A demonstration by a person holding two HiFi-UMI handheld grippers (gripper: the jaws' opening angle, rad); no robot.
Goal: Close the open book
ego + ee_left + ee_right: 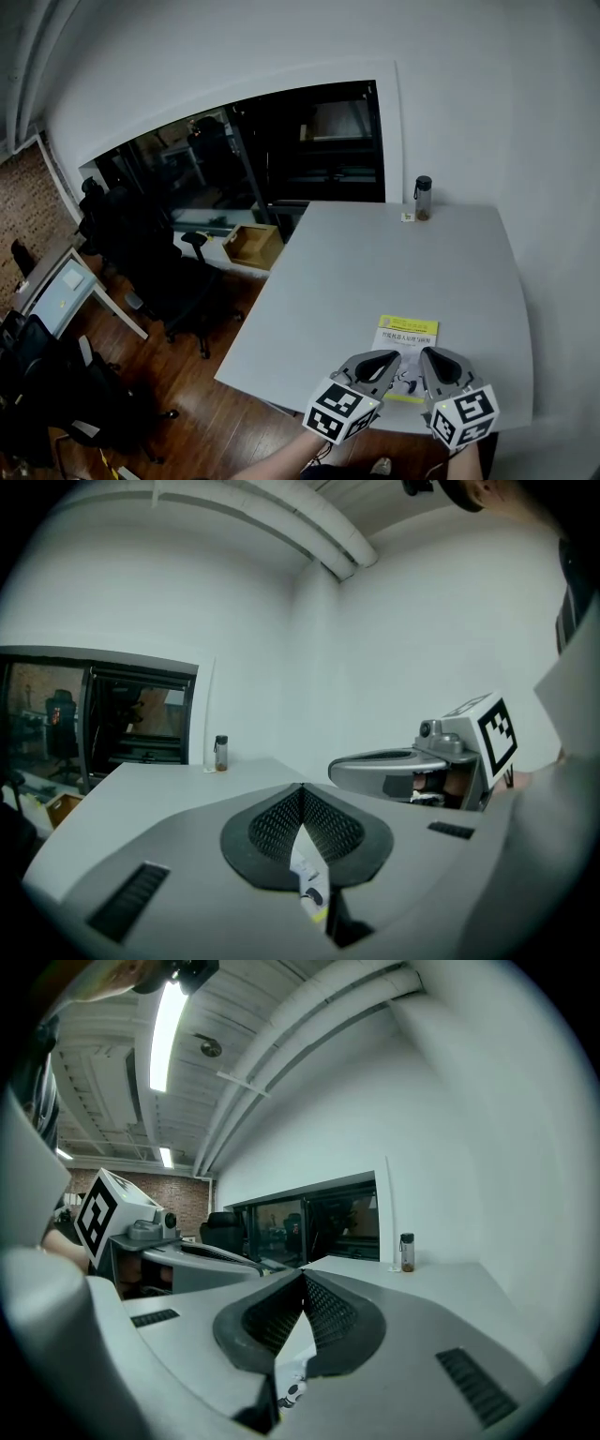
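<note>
Both noses cover the near edge of the book (pixel 407 336); only its far part shows, yellow-green band and title up, the print too small to read. It lies flat and closed on the grey table (pixel 356 272), near the front edge. A forearm (pixel 281 462) is cut off by the bottom border.

Left gripper (pixel 397 355) and right gripper (pixel 424 355) sit side by side above the book, pointing away over the table, about level. Each gripper view shows the ribbed pads meeting at the tips, left (pixel 302 787) and right (pixel 302 1276): jaws together, nothing pinched. A sliver of printed cover shows below through the gap behind the tips.

Bottle (pixel 423 198) stands upright at the far edge, well apart.
</note>
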